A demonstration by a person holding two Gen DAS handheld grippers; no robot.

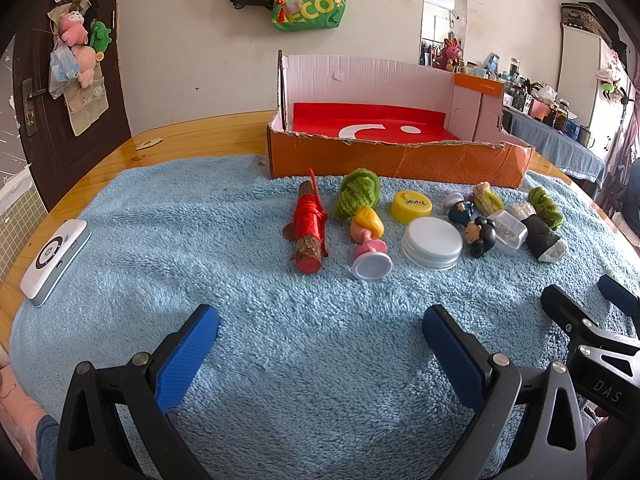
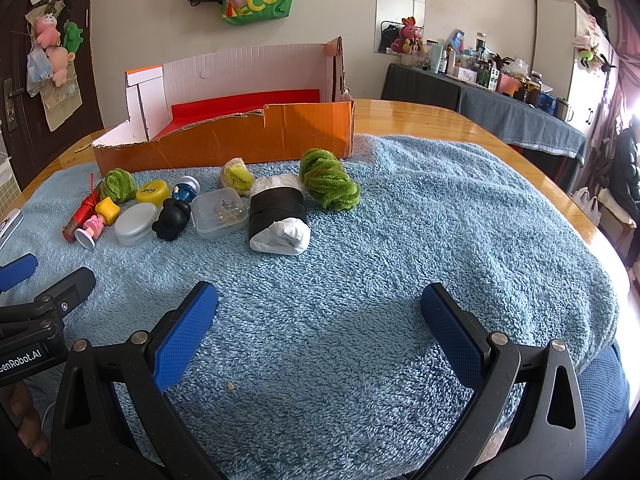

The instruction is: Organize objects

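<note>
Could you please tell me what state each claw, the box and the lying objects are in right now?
Left claw: open, empty.
Right claw: open, empty.
Orange cardboard box: open-topped, no objects visible inside.
Red-wrapped stick: lying flat.
Pink figurine: tipped over.
Black-taped roll: lying on its side.

Left hand-held gripper, right hand-held gripper: black frames, silver rivets, blue textured pads.
</note>
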